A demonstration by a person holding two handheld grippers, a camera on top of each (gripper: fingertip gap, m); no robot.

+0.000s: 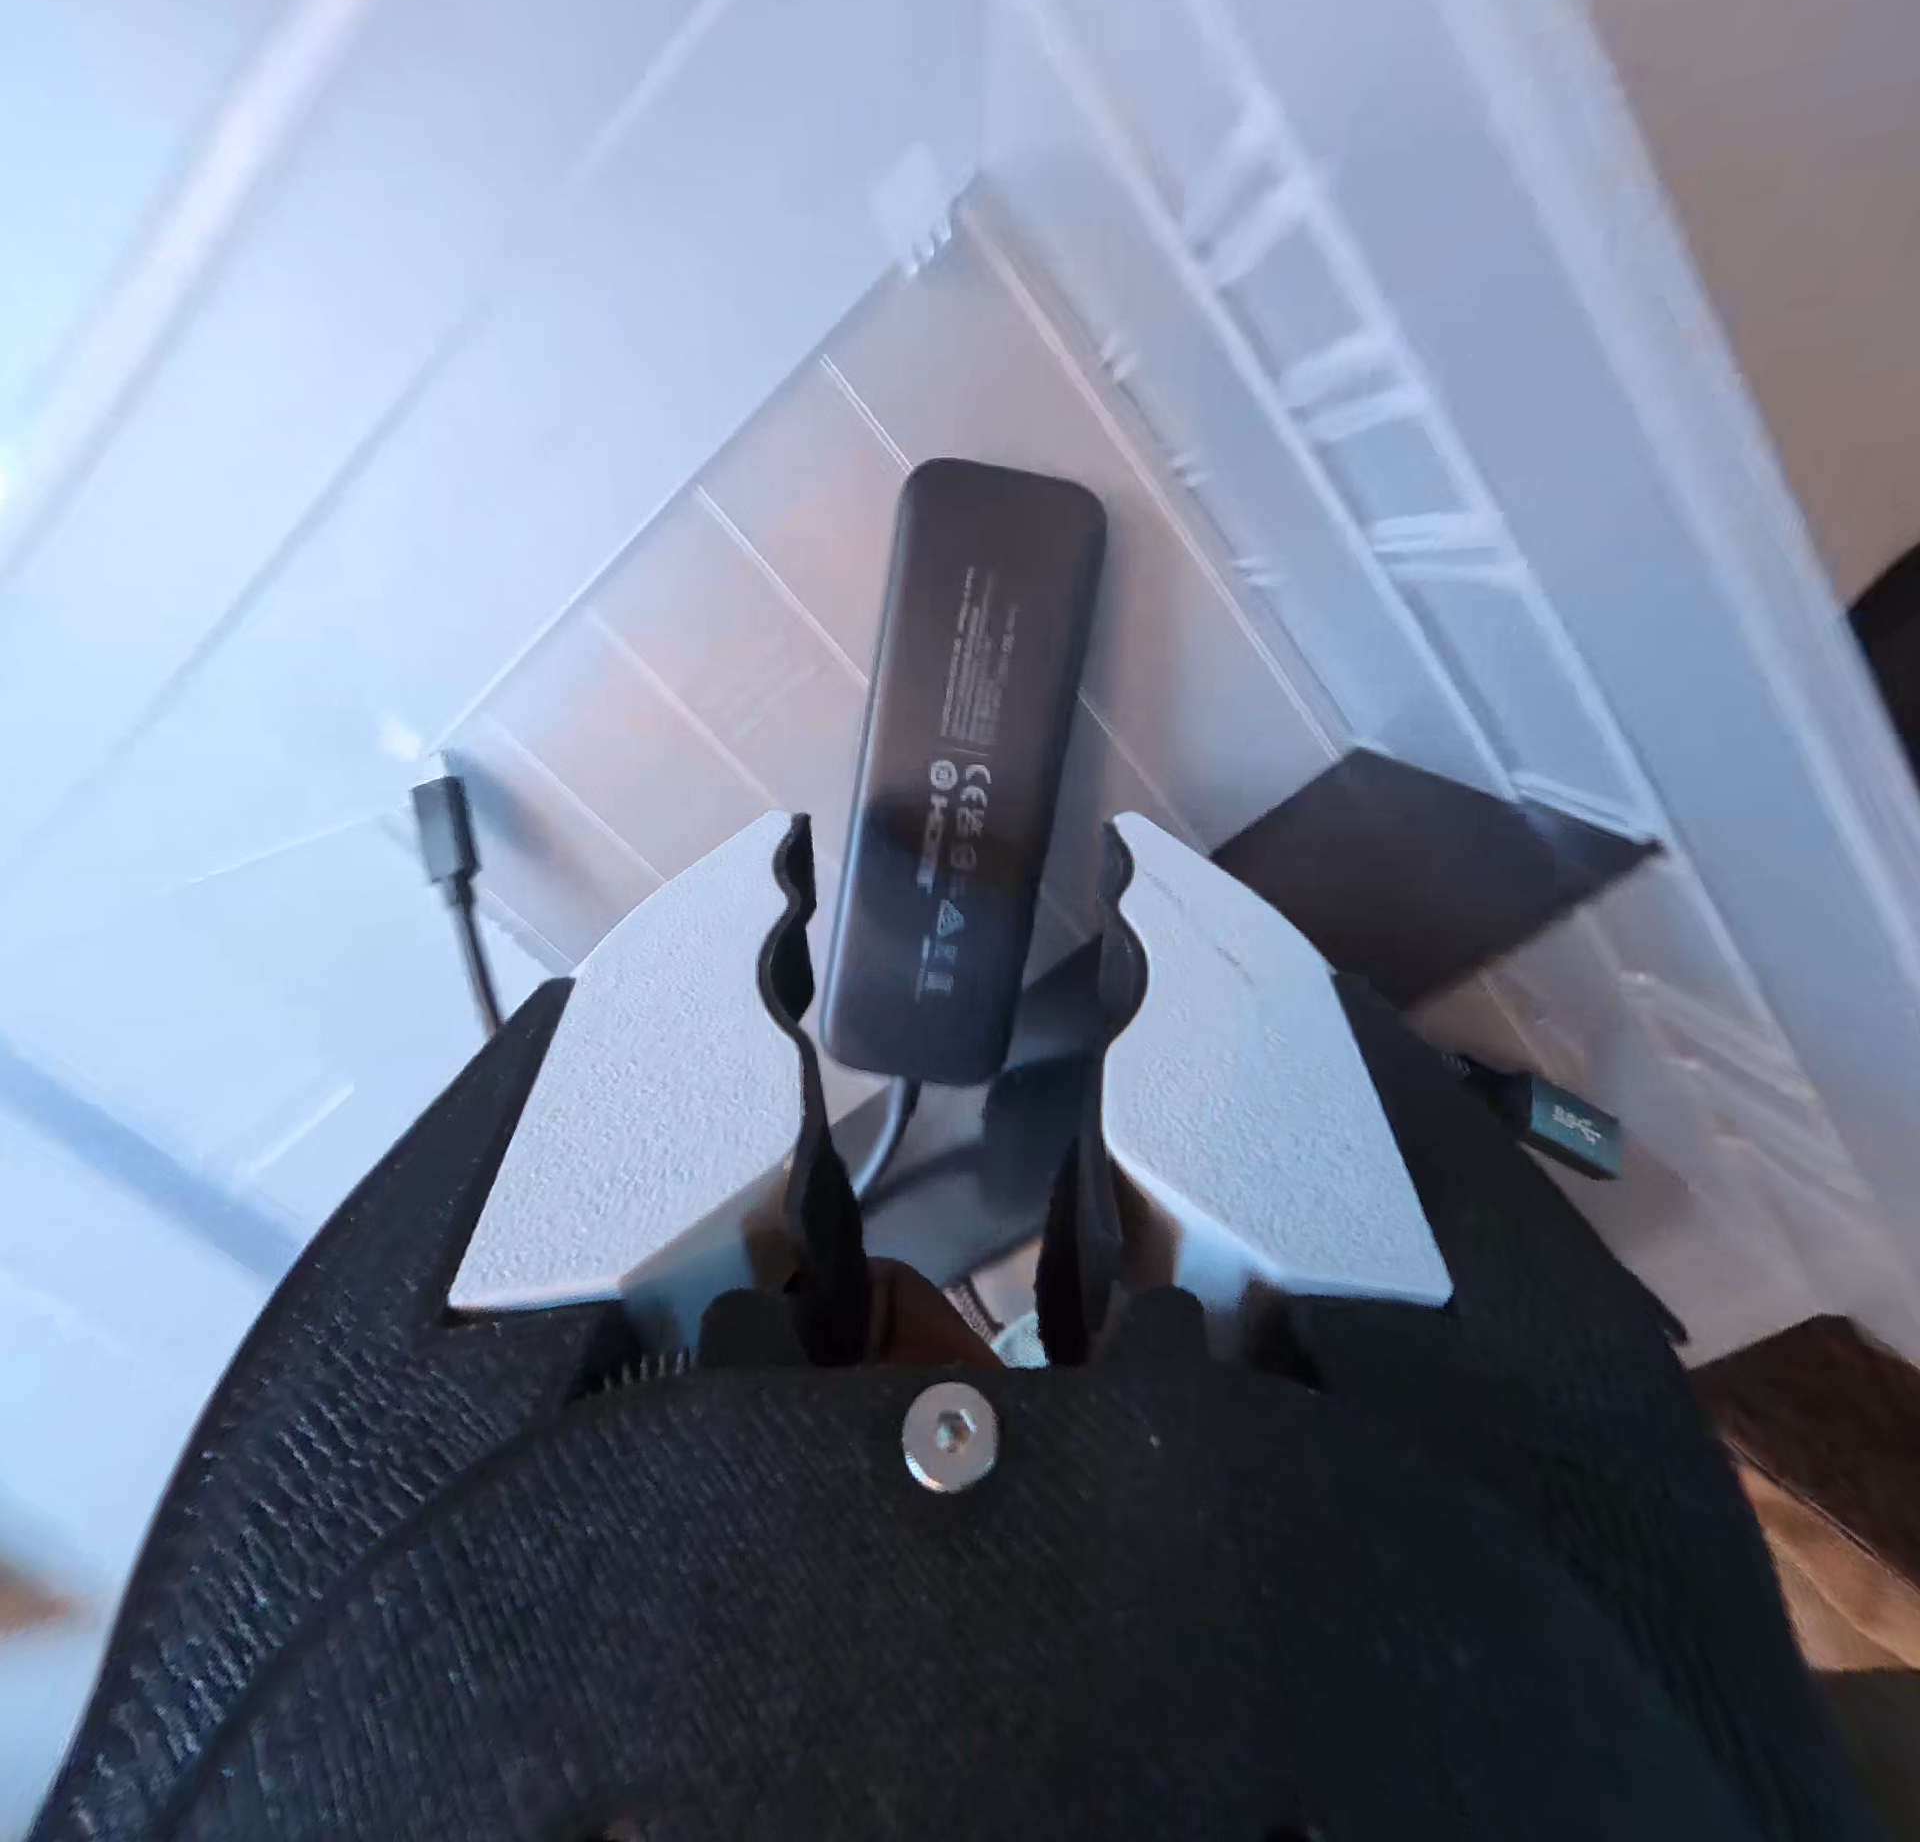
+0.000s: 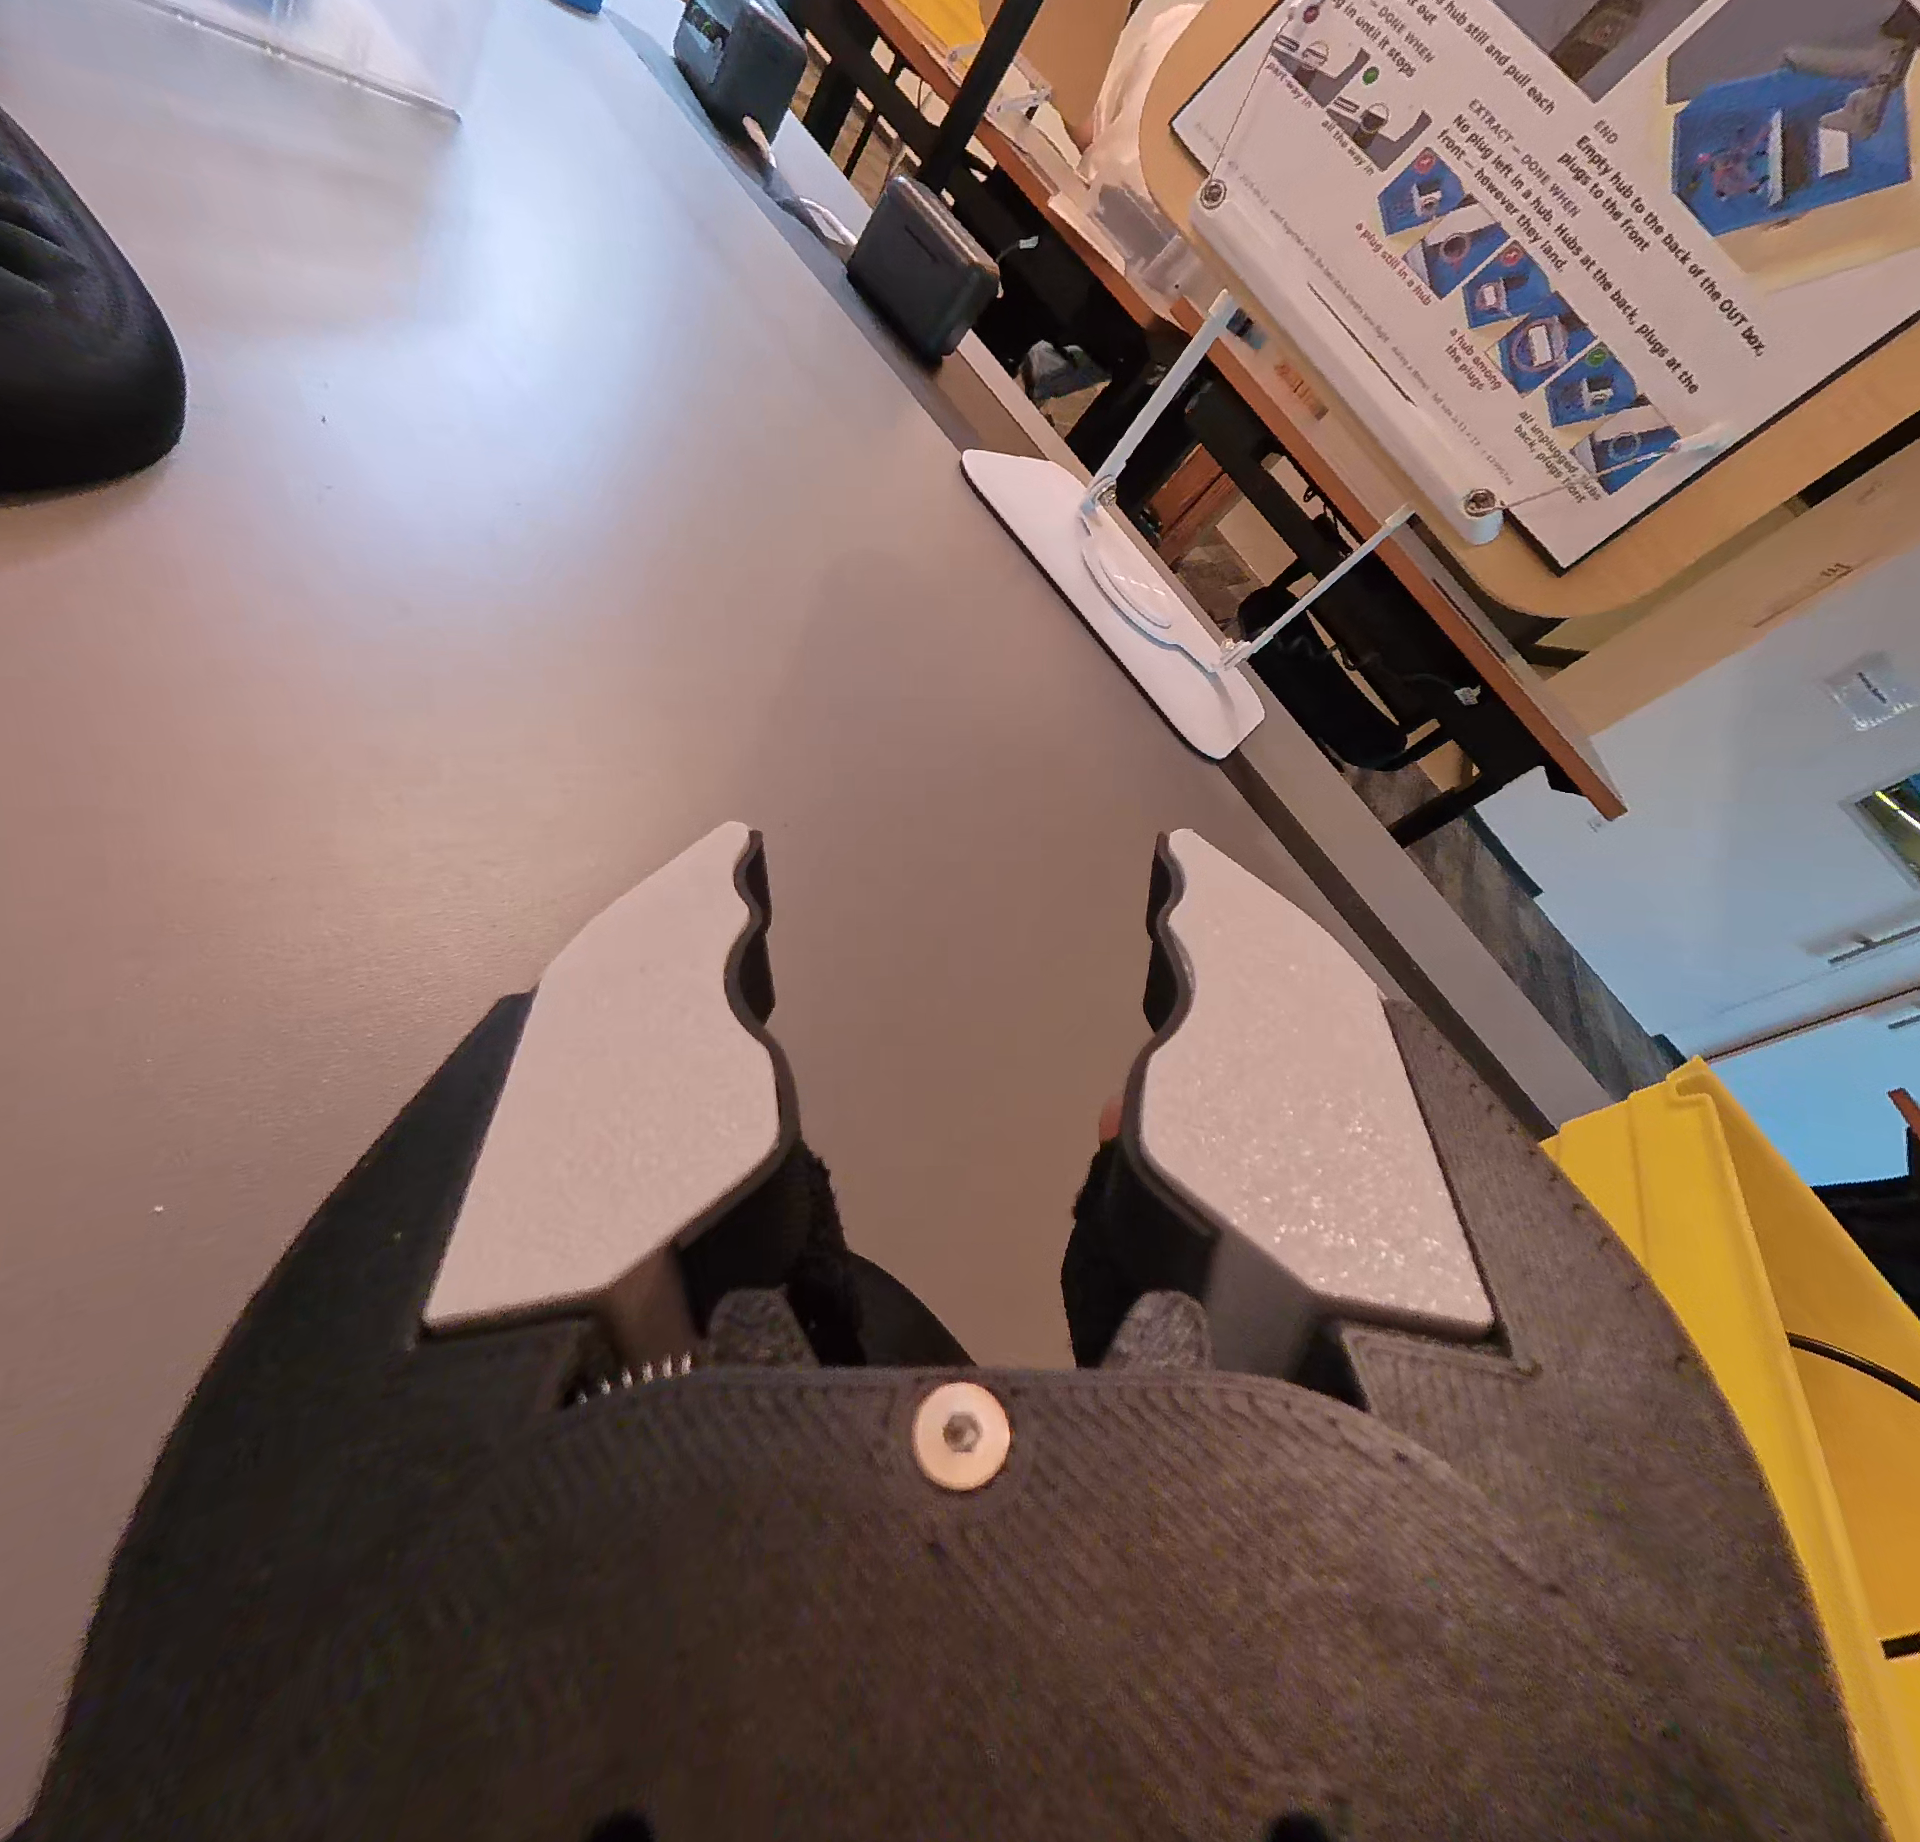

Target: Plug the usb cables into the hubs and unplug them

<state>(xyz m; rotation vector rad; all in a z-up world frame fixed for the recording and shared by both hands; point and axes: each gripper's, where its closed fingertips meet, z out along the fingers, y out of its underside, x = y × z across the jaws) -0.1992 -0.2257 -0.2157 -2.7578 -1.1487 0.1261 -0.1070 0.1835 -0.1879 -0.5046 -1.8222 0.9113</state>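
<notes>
Left gripper [image 1: 951,847] spread wide over the hub [image 1: 961,764]; right gripper [image 2: 961,857] open and empty above the table [image 2: 520,545].

We judge the hub light, rigid and smooth, best pinched across its long flat sides. It lies in a clear bin [image 1: 727,587], long axis running away from us, cable end nearest; loose plugs [image 1: 442,826] lie beside it.

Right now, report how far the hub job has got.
Nothing looks plugged in yet. In hand: the left gripper is open around the dark hub, not visibly clamped. The right gripper is open and empty over the grey table. Left: two loose USB plugs, one black, one teal, both unconnected.
</notes>
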